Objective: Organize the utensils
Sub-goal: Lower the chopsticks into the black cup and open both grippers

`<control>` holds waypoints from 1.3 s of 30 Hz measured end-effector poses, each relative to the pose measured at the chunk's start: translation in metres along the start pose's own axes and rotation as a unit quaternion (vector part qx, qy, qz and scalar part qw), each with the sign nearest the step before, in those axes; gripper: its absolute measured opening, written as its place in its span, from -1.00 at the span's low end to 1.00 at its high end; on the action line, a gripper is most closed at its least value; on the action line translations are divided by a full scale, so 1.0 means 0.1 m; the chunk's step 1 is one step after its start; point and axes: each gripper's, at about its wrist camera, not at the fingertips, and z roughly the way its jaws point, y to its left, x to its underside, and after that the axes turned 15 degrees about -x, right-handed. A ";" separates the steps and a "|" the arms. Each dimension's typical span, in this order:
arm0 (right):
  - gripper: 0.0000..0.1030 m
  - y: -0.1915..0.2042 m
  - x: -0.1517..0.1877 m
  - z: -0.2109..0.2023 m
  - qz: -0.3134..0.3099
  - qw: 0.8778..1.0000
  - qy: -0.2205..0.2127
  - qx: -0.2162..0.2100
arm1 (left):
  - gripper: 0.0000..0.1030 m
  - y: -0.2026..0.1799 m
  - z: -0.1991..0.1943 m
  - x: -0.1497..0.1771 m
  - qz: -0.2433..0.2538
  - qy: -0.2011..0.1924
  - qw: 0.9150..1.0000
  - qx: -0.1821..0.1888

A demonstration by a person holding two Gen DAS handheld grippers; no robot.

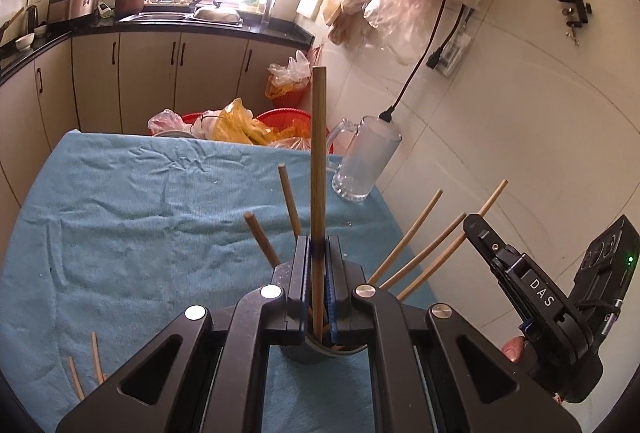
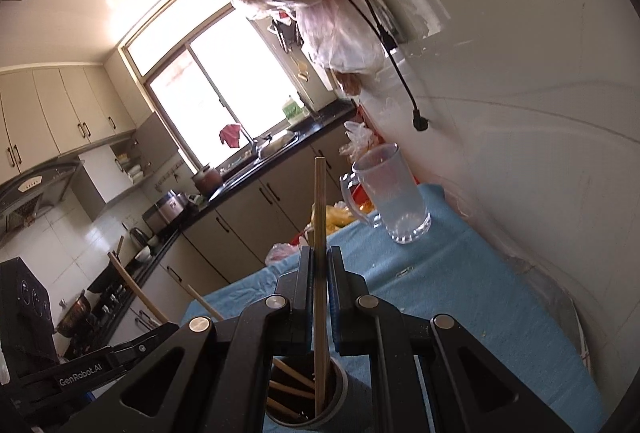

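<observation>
A blue cloth (image 1: 140,201) covers the table in a cluttered kitchen, a glass mug (image 1: 366,159) standing at its far edge by the wall. Near the front sits a dark cup (image 2: 308,393), already bristling with chopsticks that lean out to either side. Two loose chopsticks (image 1: 86,365) lie on the cloth at front left, not yet collected.

Both claws hang over the cup. The left gripper (image 1: 319,261) is clamped tight on one upright chopstick (image 1: 318,161), whose lower end dips inside the rim. The right gripper (image 2: 319,273) pinches a chopstick (image 2: 320,217) the same way, its tip well down among those already stowed.

The risk appears to lie in the crowding. With two grippers working the same small opening, one could knock the other, or catch a leaning stick and tip the light cup over. A stick let go before its tip bottoms out might jam across the others or topple out onto the cloth.
</observation>
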 end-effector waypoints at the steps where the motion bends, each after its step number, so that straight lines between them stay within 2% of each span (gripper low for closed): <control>1: -0.86 0.00 0.01 0.02 0.000 1.000 0.004 0.000 | -0.87 0.00 0.01 0.01 0.002 0.001 1.000 -0.002; 14: -0.81 -0.03 0.20 0.23 0.000 0.999 0.054 -0.002 | -0.87 0.02 0.18 0.10 0.013 0.017 1.000 -0.010; 24: -0.80 0.01 0.22 0.23 -0.003 0.998 0.061 -0.002 | -0.85 0.00 0.17 0.09 0.016 0.017 1.000 -0.015; 26: -0.80 0.01 0.21 0.21 -0.005 0.998 0.059 0.000 | -0.81 0.00 0.14 0.10 0.017 0.014 1.000 -0.017; 29: -0.75 0.03 0.20 0.17 -0.004 0.998 0.058 0.000 | -0.48 0.00 0.08 0.10 0.017 0.008 1.000 -0.019; 30: -0.69 0.03 0.20 0.16 -0.005 0.998 0.057 0.000 | -0.37 0.01 0.05 0.10 0.015 0.003 1.000 -0.021; 33: -0.43 0.06 0.18 0.11 -0.009 0.998 0.055 0.004 | -0.35 0.04 -0.03 0.10 0.013 -0.005 1.000 -0.023; 36: -0.27 0.10 0.18 0.01 -0.013 0.999 0.049 0.010 | -0.21 0.10 -0.13 0.11 0.004 -0.011 1.000 -0.024; 39: -0.03 0.09 0.18 -0.13 -0.016 0.999 0.041 0.025 | -0.09 0.20 -0.27 0.14 -0.005 -0.025 0.999 -0.032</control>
